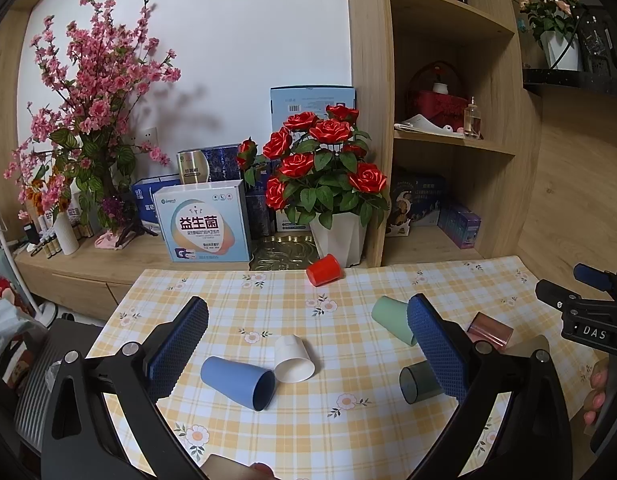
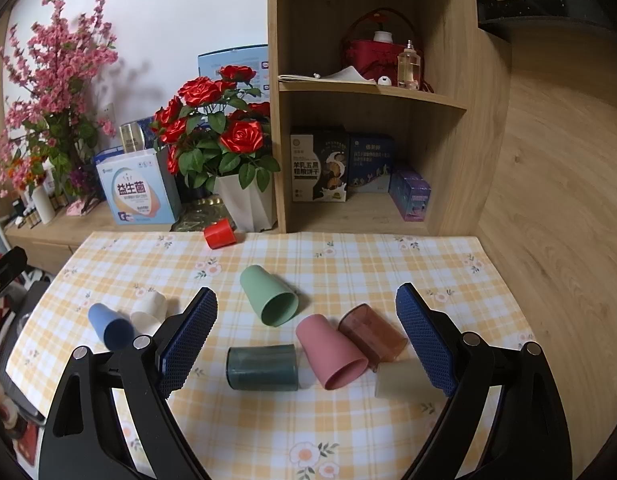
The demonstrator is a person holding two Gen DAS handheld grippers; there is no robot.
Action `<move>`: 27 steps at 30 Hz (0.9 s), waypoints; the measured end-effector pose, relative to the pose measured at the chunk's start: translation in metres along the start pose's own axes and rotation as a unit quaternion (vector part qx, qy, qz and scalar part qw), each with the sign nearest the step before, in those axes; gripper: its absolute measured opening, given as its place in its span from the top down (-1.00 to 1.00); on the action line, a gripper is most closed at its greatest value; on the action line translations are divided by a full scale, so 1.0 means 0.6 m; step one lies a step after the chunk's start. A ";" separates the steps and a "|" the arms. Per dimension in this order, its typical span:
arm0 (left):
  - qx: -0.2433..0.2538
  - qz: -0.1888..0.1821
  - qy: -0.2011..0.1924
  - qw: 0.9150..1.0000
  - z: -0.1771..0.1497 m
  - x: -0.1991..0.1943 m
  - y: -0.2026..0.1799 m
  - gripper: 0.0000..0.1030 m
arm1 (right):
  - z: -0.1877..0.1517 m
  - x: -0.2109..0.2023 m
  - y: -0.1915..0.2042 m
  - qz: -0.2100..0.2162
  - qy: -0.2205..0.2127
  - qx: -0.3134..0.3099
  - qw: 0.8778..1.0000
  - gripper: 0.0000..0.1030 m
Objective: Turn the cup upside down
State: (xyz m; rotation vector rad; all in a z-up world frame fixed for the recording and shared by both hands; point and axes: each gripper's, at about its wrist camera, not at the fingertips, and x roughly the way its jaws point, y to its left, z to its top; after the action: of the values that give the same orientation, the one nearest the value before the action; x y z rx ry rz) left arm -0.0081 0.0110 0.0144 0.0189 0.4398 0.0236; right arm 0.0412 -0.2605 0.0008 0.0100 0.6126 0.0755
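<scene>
Here, both grippers hang above the checked tablecloth with jaws spread wide and nothing held. The left gripper frames a blue cup lying on its side, its mouth toward the camera, with a white cup touching it just beside. The right gripper frames a cluster of tipped cups: a green cup, a dark teal cup, a pink cup and a brown translucent cup pressed against the pink one. A cream cup lies partly behind the right finger. A red cup lies well apart at the cloth's far edge, beside the white pot of red roses.
</scene>
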 end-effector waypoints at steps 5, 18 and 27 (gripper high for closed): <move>0.002 -0.017 -0.005 1.000 -0.003 -0.003 0.005 -0.88 | 0.001 -0.004 -0.005 0.005 0.004 0.010 1.000 -0.71; 0.024 0.018 0.043 0.999 -0.042 0.058 0.011 -0.88 | -0.052 0.059 -0.135 -0.034 0.055 0.054 0.996 -0.71; -0.006 0.035 0.117 0.993 -0.090 0.121 0.044 -0.88 | -0.093 0.136 -0.207 -0.010 0.200 0.014 0.980 -0.71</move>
State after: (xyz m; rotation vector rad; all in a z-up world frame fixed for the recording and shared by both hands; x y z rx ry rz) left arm 0.0340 0.0401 -0.0650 0.0194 0.6733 0.0983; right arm 0.0843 -0.3792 -0.0956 0.0156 1.0157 0.0499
